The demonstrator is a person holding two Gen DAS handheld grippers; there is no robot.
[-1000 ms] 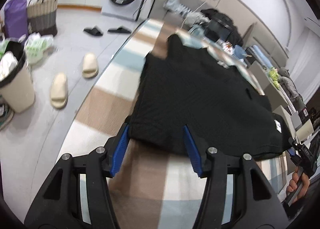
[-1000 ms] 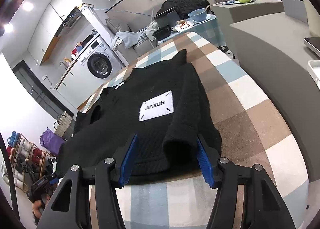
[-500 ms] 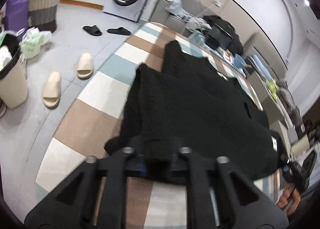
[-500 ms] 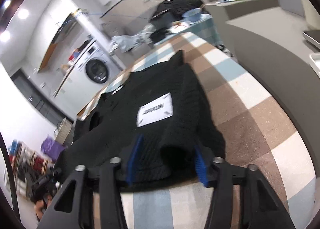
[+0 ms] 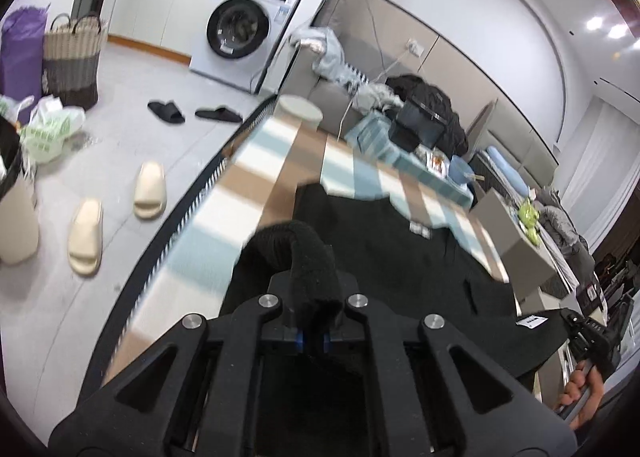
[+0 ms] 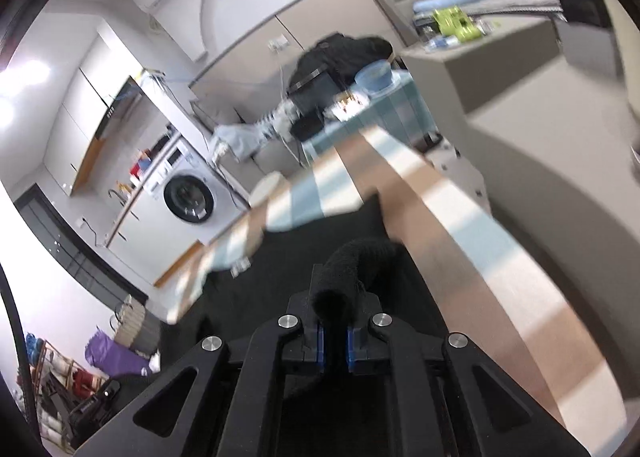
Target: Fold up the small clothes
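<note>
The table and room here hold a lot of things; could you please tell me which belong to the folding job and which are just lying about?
In the job:
black sweater
left gripper, shut on its hem
right gripper, shut on its hem
checked table

Lying about:
washing machine
cream slippers
black slippers
basket
blue bowl
</note>
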